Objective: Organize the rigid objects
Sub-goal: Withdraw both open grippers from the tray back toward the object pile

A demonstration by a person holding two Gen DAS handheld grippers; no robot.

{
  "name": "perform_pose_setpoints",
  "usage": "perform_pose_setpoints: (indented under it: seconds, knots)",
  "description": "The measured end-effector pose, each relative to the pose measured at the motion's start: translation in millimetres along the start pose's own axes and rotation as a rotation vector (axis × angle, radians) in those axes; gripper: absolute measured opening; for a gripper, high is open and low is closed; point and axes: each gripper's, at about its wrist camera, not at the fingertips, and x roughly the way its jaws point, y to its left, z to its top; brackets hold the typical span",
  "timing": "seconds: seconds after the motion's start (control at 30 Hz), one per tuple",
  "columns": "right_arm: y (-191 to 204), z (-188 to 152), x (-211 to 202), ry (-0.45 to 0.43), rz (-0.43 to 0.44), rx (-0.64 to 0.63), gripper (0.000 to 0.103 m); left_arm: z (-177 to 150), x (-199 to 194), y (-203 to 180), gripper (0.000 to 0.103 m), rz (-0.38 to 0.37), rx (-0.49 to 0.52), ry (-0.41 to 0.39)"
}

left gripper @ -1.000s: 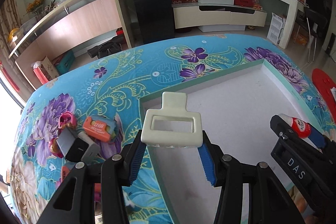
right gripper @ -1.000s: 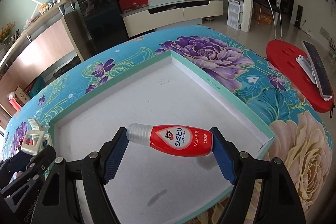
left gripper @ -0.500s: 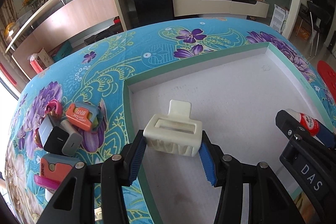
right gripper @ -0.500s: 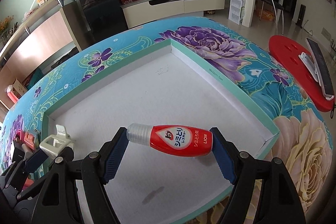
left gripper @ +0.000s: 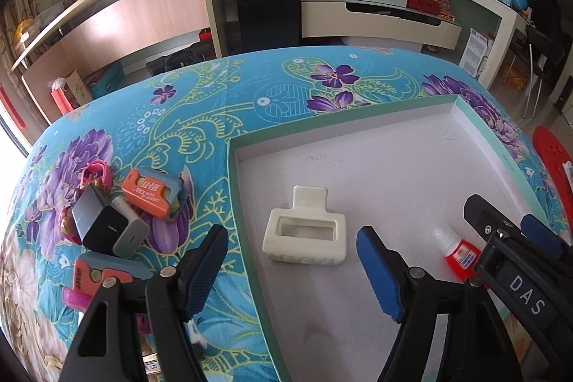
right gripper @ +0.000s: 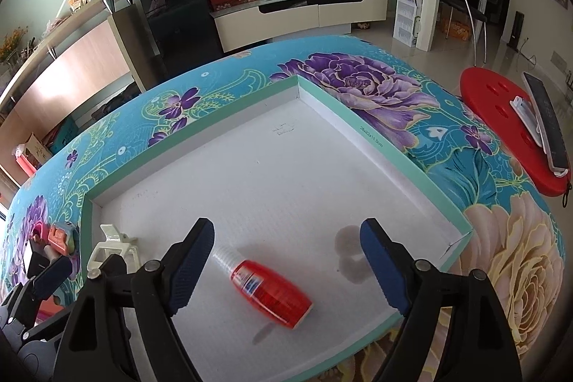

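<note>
Floral tablecloth (left gripper: 222,117), perhaps a living room.

Inside the tray (left gripper: 476,127), a holder (left gripper: 304,235) is seen ahead of the left gripper (left gripper: 292,269), between its spread jaws and apart from both. A bottle (right gripper: 270,292) is laid on the tray floor between the parted jaws of the right gripper (right gripper: 286,269), untouched. Left of the left gripper, outside the tray, chargers (left gripper: 107,228) and a box (left gripper: 150,192) are clustered on the cloth (left gripper: 200,117).
</note>
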Motion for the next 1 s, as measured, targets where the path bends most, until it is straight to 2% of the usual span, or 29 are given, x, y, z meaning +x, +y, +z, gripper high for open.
perform_pose_setpoints:
  seconds: [0.17, 0.23, 0.27, 0.3, 0.6, 1.0]
  knots:
    - [1, 1, -3, -0.01, -0.004, -0.002, 0.085, 0, -9, 12, 0.081, 0.008, -0.031, -0.023]
    - [2, 1, -4, -0.012, -0.005, -0.005, 0.085, -1, -11, 19, 0.092, 0.024, -0.05, -0.028]
    - [2, 1, -5, -0.014, -0.009, -0.008, 0.085, -2, -12, 24, 0.1, 0.033, -0.061, -0.032]
    - [3, 1, -5, -0.017, -0.013, -0.011, 0.085, -2, -14, 28, 0.103, 0.042, -0.071, -0.039]
    - [10, 1, -9, -0.031, -0.022, -0.023, 0.085, -14, -21, 65, 0.103, 0.114, -0.145, -0.047]
    - [40, 0, -29, -0.071, 0.06, -0.065, 0.085, -29, -50, 124, 0.103, 0.222, -0.245, -0.083]
